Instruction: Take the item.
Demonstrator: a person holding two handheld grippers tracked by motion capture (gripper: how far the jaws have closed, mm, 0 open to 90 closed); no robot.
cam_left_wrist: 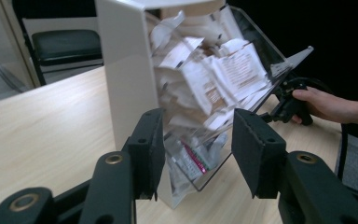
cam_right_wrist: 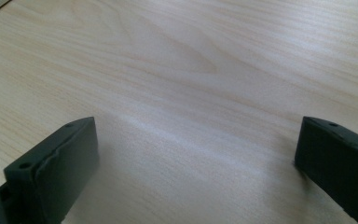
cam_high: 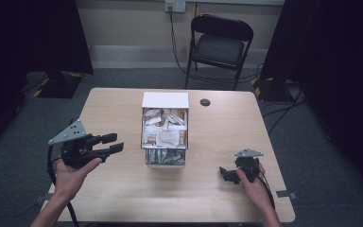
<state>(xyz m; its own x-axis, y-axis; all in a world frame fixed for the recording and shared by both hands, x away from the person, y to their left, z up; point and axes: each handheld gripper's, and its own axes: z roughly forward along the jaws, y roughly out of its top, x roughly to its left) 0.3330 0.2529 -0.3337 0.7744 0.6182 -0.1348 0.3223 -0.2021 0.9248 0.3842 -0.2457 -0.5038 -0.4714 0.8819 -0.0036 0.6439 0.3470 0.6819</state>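
Mid-table, slightly toward the far edge, sits the dispenser box [cam_high: 165, 128]: white opaque top and back, clear front and sides, stuffed with paper sachets [cam_high: 163, 132]. More sachets lie in the clear tray at its near bottom. From the left gripper view the box [cam_left_wrist: 126, 79] shows its white side wall and the clear slanted front, sachets [cam_left_wrist: 214, 79] crumpled behind it, one with a pink stripe low in the tray.

Left gripper [cam_high: 115, 144] is held above the table left of the box, jaws pointing at it, apart from it. Jaws partly open, nothing between them; gap reads medium in its own view [cam_left_wrist: 198, 140], pads clear of the box.

Right gripper [cam_high: 224, 174] sits low at the near right of the table, well apart from the box, hand wrapped around it. Its own view [cam_right_wrist: 196, 149] shows jaws spread wide, only bare wood table [cam_right_wrist: 191, 70] between them, holding nothing.

Beyond the table: dark folding chair [cam_high: 220, 45] against the wall, small black disc [cam_high: 205, 102] on the tabletop right of the box.
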